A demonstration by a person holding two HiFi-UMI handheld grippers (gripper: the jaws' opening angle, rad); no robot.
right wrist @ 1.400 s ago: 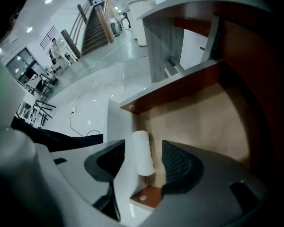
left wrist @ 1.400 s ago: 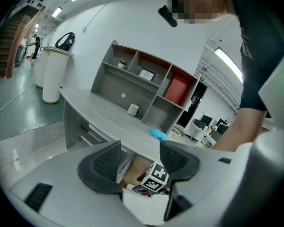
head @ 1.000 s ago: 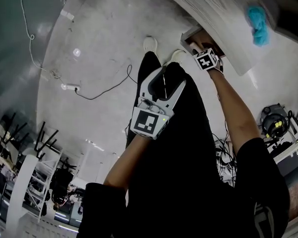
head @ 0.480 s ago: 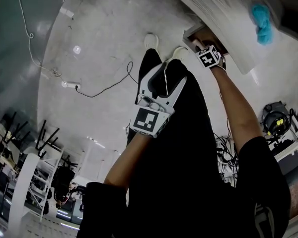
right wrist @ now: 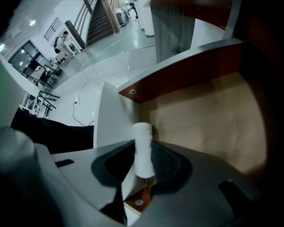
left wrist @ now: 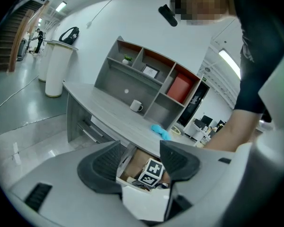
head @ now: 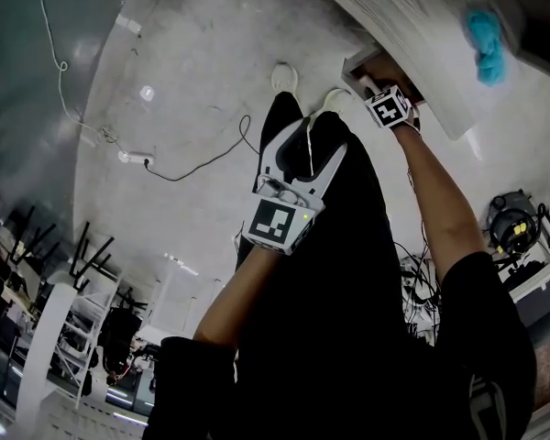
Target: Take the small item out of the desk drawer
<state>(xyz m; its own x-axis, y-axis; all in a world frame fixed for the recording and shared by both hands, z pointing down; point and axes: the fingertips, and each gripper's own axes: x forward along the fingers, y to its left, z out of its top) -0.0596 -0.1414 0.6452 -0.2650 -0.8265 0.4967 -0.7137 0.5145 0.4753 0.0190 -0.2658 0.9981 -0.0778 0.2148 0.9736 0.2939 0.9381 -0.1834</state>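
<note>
White and roughly cylindrical, the small roll (right wrist: 143, 148) stands upright in a corner of the open drawer (right wrist: 203, 122), just beside the white front panel (right wrist: 111, 117). It sits between the jaws of the right hand-held gripper (right wrist: 141, 161), which are closing on it but do not yet look clamped from both sides. It seems closer to 1 pad, so the squeeze could tip it or send it rolling across the wooden floor. A low, off-centre pinch might let it swivel and drop on lifting. The left hand-held gripper (head: 304, 151) hangs released, holding nothing, well apart from the drawer.
</note>
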